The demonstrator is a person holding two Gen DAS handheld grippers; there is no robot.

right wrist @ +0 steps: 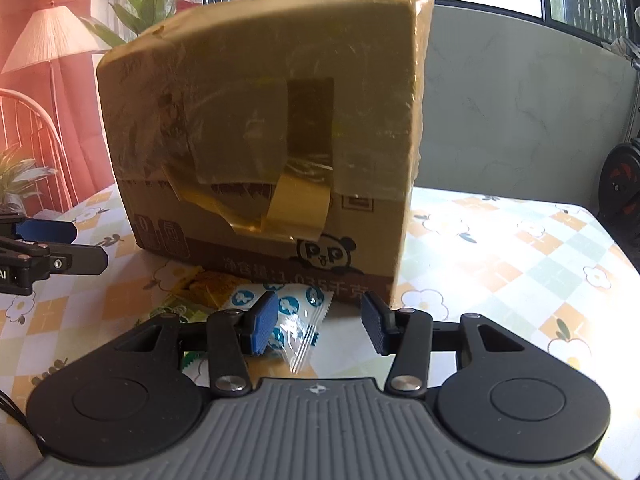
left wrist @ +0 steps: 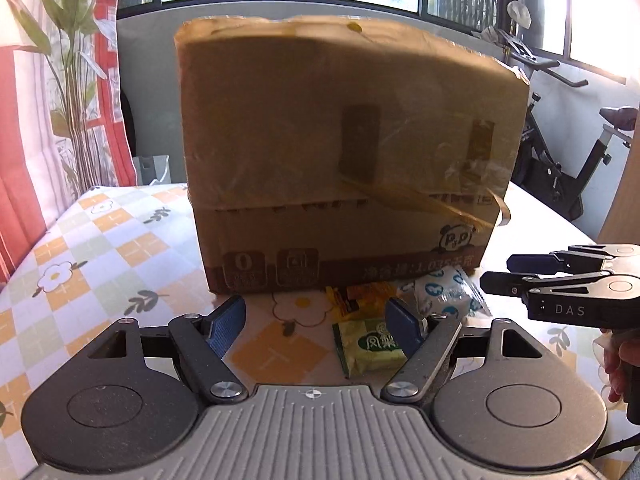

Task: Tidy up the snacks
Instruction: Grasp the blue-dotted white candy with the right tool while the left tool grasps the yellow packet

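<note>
The tabletop (left wrist: 100, 240) under your tools wears a checked cloth with flowers, and it carries everything here. Straight ahead of both pairs of jaws stands the cardboard box (left wrist: 340, 160), upright, taped over with clear and yellow tape, a panda printed low on its near face. It fills the space beyond your fingertips in both wrist views.

Your left gripper (left wrist: 316, 322) has its jaws spread wide, holding nothing; the blue pads sit well apart above the cloth. Your right gripper (right wrist: 318, 324) is likewise spread, with nothing between its pads. In the left wrist view the right gripper comes in from the right, its tips level with the box's lower corner.

The snacks lie in a small cluster at the foot of the box, between the box and your jaws. The white packet with blue prints (right wrist: 296, 320) lies just beside the right gripper's left pad, partly under it in that view. The green packet (left wrist: 370, 346) lies just inside the left gripper's right pad, partly hidden by it. The yellow-orange packet (left wrist: 360, 296) lies just beyond the green one, close against the box's base.
</note>
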